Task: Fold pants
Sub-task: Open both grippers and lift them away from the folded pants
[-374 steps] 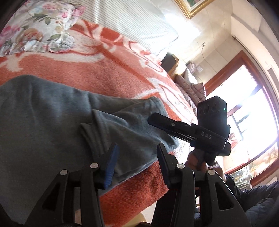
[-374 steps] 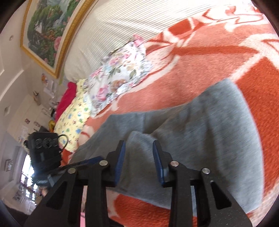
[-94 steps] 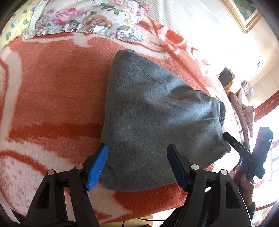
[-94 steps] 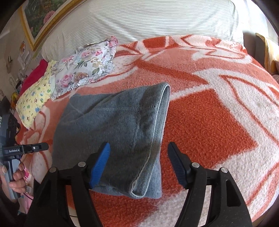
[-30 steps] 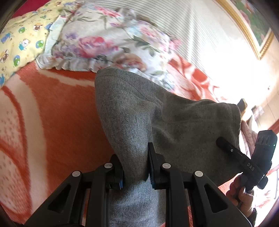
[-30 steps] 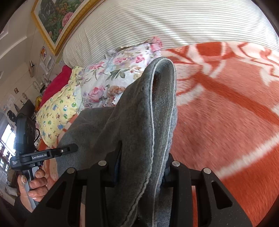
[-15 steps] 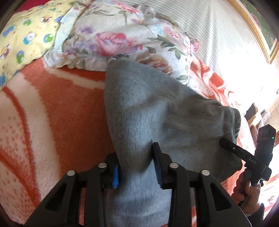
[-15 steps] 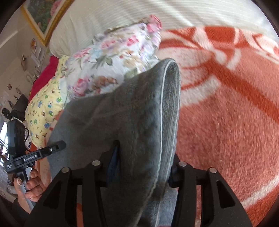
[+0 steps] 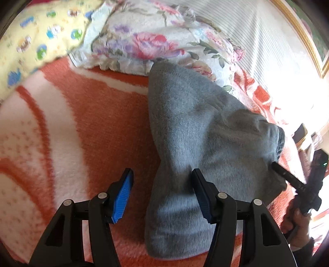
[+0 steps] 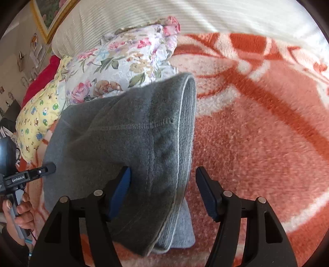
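Observation:
The grey fleece pants (image 9: 205,147) lie folded in a thick bundle on the orange and white blanket (image 9: 92,123). In the right wrist view the pants (image 10: 127,143) show their ribbed waistband edge on the right side. My left gripper (image 9: 162,193) is open, its fingers astride the bundle's near left edge. My right gripper (image 10: 164,191) is open, its fingers astride the waistband edge. The right gripper also shows in the left wrist view (image 9: 287,176), and the left gripper in the right wrist view (image 10: 41,172).
A floral pillow (image 9: 156,41) lies just beyond the pants, with a yellow cartoon pillow (image 9: 30,41) to its left. A striped headboard (image 10: 185,14) stands behind. The near edge of the bed is just below the grippers.
Both grippers were shut on the pants and held them up half a second ago. Both have opened, and the pants now rest on the blanket.

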{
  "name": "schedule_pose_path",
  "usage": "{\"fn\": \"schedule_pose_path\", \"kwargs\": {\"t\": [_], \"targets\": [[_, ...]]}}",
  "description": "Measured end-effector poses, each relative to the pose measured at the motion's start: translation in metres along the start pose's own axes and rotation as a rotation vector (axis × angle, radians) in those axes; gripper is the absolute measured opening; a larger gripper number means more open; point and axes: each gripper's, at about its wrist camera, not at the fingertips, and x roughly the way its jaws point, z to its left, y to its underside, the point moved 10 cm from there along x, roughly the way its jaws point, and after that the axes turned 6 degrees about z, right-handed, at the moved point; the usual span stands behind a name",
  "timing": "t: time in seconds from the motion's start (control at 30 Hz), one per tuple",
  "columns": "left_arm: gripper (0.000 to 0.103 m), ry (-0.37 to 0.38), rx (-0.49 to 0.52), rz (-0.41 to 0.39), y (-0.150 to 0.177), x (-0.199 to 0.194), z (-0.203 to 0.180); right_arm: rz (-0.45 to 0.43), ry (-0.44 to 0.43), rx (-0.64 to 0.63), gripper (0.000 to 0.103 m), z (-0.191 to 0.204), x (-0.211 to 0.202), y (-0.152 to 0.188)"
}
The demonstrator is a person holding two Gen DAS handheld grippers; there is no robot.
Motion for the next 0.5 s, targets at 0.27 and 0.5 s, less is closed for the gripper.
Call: {"fn": "schedule_pose_path", "kwargs": {"t": [0.27,0.5], "targets": [[0.059,-0.033,0.075,-0.048,0.023,-0.04,-0.021,-0.076,-0.033,-0.144,0.072,0.038,-0.06,0.009],[0.061,-0.068,0.152,-0.057,0.049,-0.054,-0.045,-0.063,-0.027,-0.275,0.081,0.064,-0.081,0.034]]}}
